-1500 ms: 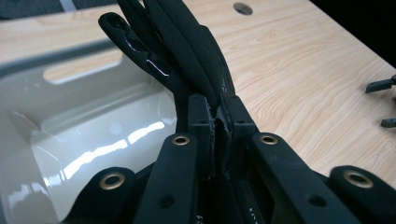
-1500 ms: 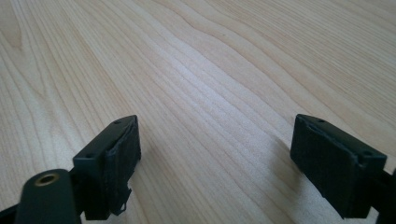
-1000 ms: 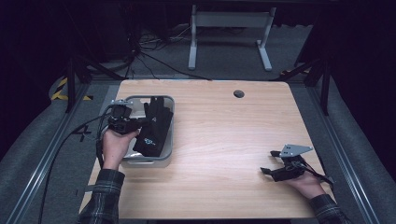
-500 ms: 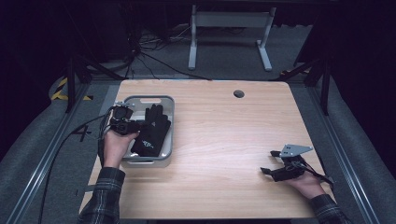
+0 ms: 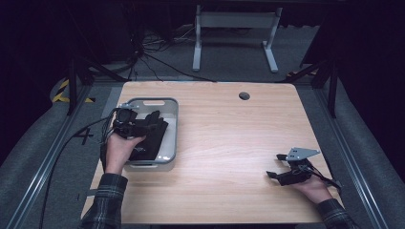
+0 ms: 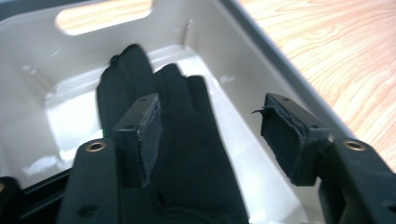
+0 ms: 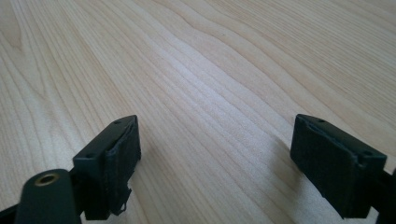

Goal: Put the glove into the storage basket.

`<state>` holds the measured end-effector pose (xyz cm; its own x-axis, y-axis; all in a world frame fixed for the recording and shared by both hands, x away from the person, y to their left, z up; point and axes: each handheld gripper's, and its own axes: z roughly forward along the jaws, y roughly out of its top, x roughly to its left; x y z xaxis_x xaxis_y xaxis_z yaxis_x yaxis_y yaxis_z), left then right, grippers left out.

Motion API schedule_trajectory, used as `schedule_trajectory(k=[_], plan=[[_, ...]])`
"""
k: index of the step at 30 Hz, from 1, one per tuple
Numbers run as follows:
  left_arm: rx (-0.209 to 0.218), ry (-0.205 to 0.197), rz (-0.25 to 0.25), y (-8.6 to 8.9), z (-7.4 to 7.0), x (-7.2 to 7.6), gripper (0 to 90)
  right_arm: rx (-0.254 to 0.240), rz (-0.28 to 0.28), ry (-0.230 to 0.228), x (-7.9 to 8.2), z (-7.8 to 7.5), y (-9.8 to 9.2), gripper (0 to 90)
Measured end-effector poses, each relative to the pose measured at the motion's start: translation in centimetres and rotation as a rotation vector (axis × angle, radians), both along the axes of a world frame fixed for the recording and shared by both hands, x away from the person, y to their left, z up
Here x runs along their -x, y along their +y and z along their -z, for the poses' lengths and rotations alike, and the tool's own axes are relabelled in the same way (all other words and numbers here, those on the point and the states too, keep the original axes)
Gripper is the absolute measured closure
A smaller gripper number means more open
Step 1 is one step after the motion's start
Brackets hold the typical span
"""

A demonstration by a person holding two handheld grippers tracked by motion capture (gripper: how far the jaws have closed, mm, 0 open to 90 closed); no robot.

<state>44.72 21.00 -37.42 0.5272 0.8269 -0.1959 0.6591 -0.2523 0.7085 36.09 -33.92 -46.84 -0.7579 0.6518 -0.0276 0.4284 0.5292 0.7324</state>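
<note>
Black glove (image 5: 152,138) in grey bin (image 5: 169,125) under left hand-held gripper (image 5: 135,128), jaws just opening.

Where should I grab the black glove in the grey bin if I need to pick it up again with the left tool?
Probably the finger end. The black glove lies flat in the grey bin, fingers toward the handle-slot wall. The left tool hangs just over it, jaws just opened with nothing between the pads. Come from above, pinching a fold of cloth, since the bin walls block a sideways approach.

- left gripper (image 6: 212,135) jaws have just been opening; black glove (image 6: 187,154) lies loose between them in the bin (image 5: 169,107)
- glove apparently released, view dark
</note>
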Motion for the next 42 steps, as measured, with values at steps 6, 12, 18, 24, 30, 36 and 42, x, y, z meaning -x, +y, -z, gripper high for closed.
schedule_trajectory(k=[6, 12, 18, 24, 30, 36, 42], plan=[[-0.016, -0.024, 0.042, -2.0, -0.2, 0.2, 29.5, 0.0, 0.0, 0.001, 0.0, 0.0, 0.0, 16.8], [0.005, -0.034, 0.082, -3.9, -0.5, 0.5, 24.5, 0.0, 0.0, 0.0, 0.0, 0.0, 0.0, 16.8], [0.005, -0.042, 0.152, -6.4, -0.8, 1.1, 23.0, 0.002, 0.001, 0.0, 0.0, 0.0, 0.0, 16.8], [0.007, -0.055, 0.217, -9.1, -0.8, 1.8, 21.9, 0.0, 0.001, 0.001, 0.0, 0.0, 0.0, 16.8], [0.009, -0.067, 0.276, -11.8, -0.7, 2.7, 20.1, 0.002, 0.002, 0.001, 0.0, 0.0, 0.0, 16.8], [0.021, -0.075, 0.331, -14.6, -0.3, 3.7, 19.0, 0.001, 0.001, 0.002, 0.0, 0.0, 0.0, 16.8], [0.013, -0.073, 0.381, -17.1, 0.6, 4.8, 16.4, 0.002, 0.001, 0.001, 0.0, 0.0, 0.0, 16.8]])
